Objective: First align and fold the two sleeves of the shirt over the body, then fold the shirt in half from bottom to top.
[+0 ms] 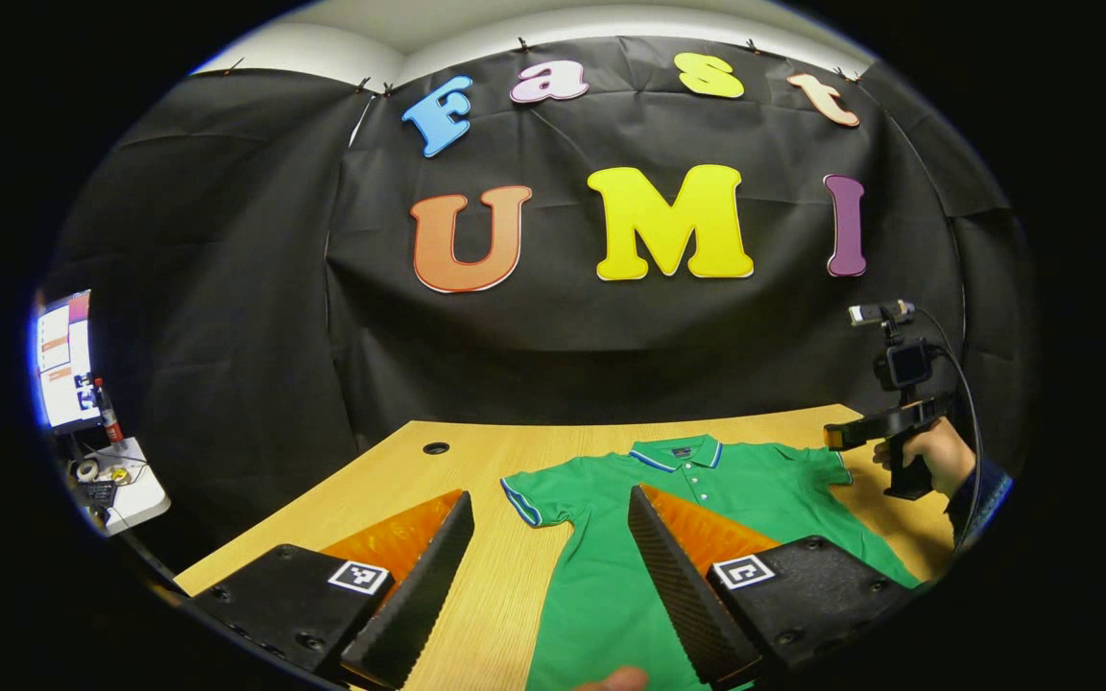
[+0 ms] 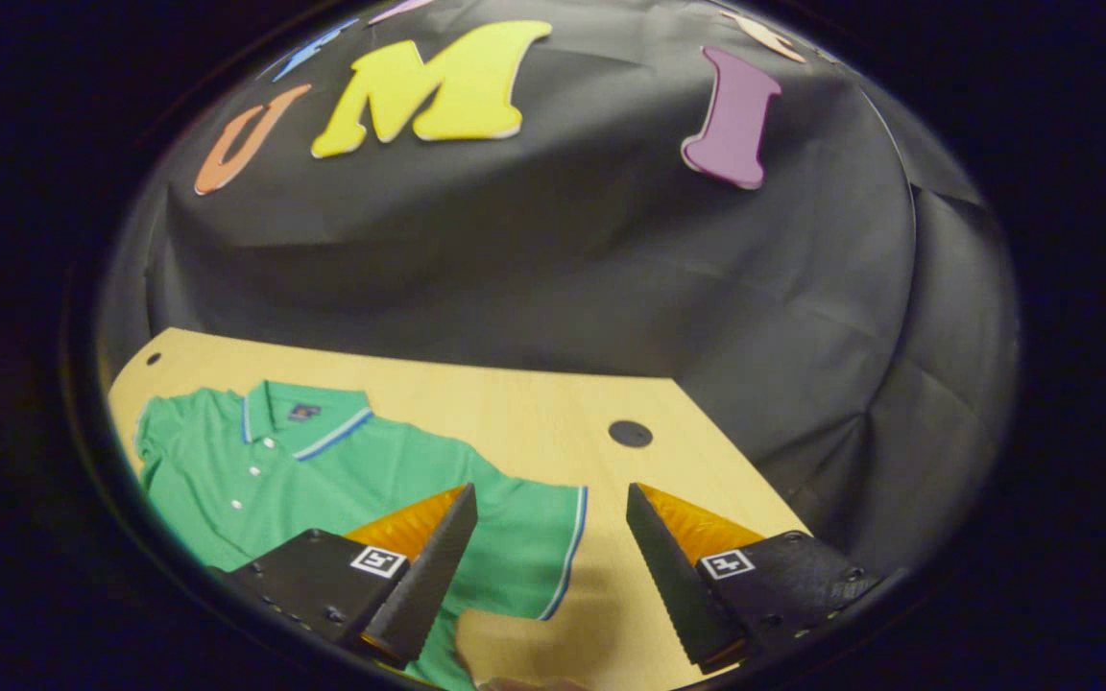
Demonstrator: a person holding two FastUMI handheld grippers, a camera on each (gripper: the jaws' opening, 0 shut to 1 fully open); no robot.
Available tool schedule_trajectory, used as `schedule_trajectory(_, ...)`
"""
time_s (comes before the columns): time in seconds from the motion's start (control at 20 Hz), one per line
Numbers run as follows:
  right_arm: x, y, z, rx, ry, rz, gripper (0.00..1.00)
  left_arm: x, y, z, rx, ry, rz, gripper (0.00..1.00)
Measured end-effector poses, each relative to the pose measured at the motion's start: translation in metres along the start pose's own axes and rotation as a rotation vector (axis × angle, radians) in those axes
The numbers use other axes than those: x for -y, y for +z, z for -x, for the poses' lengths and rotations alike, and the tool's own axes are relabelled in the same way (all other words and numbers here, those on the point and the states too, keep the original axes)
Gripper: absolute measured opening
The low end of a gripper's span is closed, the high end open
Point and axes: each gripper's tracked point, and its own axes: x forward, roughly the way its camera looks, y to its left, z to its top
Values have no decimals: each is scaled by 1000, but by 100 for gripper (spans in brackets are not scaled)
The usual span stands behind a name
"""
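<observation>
The green polo shirt (image 1: 707,499) lies flat and face up on the wooden table (image 1: 390,480), collar toward the booth's wall, both short sleeves spread out and nothing folded yet, so you are at the very start of the sleeve step. Your left gripper (image 1: 553,585) hangs wide open and empty near the left sleeve (image 1: 534,499); your right gripper (image 2: 553,576) is likewise wide open, empty, poised over the right sleeve (image 2: 534,547). Next, I judge, each must drop to a sleeve hem, pinch it and carry it inward evenly.
</observation>
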Motion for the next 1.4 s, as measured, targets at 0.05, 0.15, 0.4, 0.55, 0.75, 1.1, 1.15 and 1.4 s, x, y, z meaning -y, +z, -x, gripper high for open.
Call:
schedule_trajectory(0.05,3,-11,-12,-40,5,-35,95,0,0,-2,-2,4,-5,100)
schedule_trajectory(0.15,14,-25,-28,-97,-6,-84,95,-1,-5,-6,-12,10,-9,100)
schedule_trajectory(0.4,9,-37,-39,-171,87,-158,92,3,-16,-12,-49,21,-26,100)
schedule_trajectory(0.55,0,-34,-45,-152,121,-172,70,11,-19,-15,-61,9,-29,100)
schedule_trajectory(0.75,-6,-32,-47,-156,164,-200,10,11,-18,-13,-55,12,-41,100)
schedule_trajectory(1.1,-18,-3,-21,-93,136,-64,1,-2,-15,-12,-47,43,-56,100)
schedule_trajectory(1.15,-24,6,-14,-69,140,-52,1,-3,-15,-12,-45,47,-59,100)
schedule_trajectory(1.4,-80,32,12,-28,214,-2,1,-9,-13,-11,-40,58,-45,100)
